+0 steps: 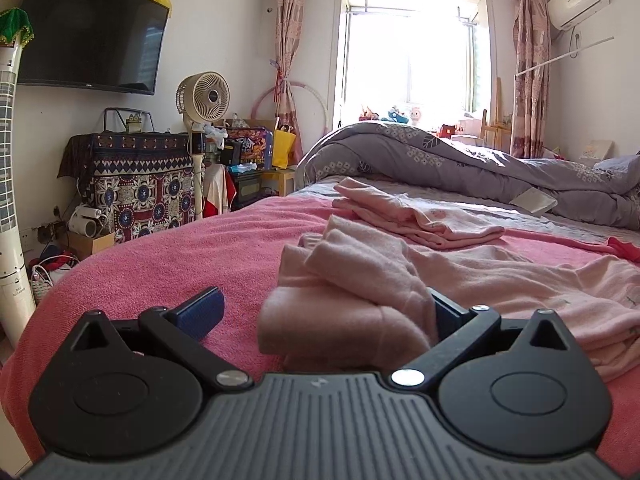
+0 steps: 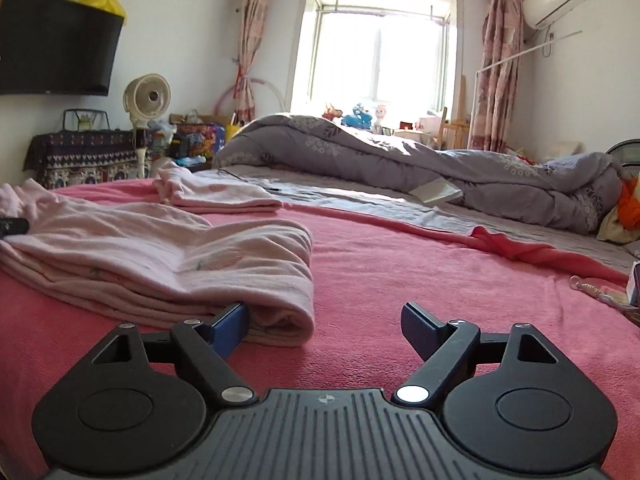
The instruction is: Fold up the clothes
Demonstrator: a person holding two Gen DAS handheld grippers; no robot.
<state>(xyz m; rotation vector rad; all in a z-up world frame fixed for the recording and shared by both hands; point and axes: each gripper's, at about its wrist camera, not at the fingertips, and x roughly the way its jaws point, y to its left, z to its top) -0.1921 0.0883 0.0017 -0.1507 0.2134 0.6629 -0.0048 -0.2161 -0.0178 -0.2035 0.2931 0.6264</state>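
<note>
A pale pink garment [image 1: 500, 280] lies partly folded on the pink blanket [image 1: 180, 256]. My left gripper [image 1: 324, 308] is open, its jaws wide apart, with a bunched end of the garment [image 1: 340, 320] lying between them against the right finger. In the right wrist view the same garment [image 2: 160, 256] lies at left in flat layers. My right gripper [image 2: 324, 320] is open; its left finger [image 2: 230, 326] touches the garment's near folded edge, its right finger is over bare blanket [image 2: 400, 264]. A second pink garment [image 1: 416, 216], folded, lies farther back; it also shows in the right wrist view [image 2: 216, 194].
A grey floral duvet [image 1: 480, 160] is heaped across the far side of the bed, with a white book [image 1: 534, 202] at its edge. Left of the bed stand a fan [image 1: 204, 98], a patterned covered cabinet [image 1: 136, 188] and clutter. A TV [image 1: 92, 36] hangs on the wall.
</note>
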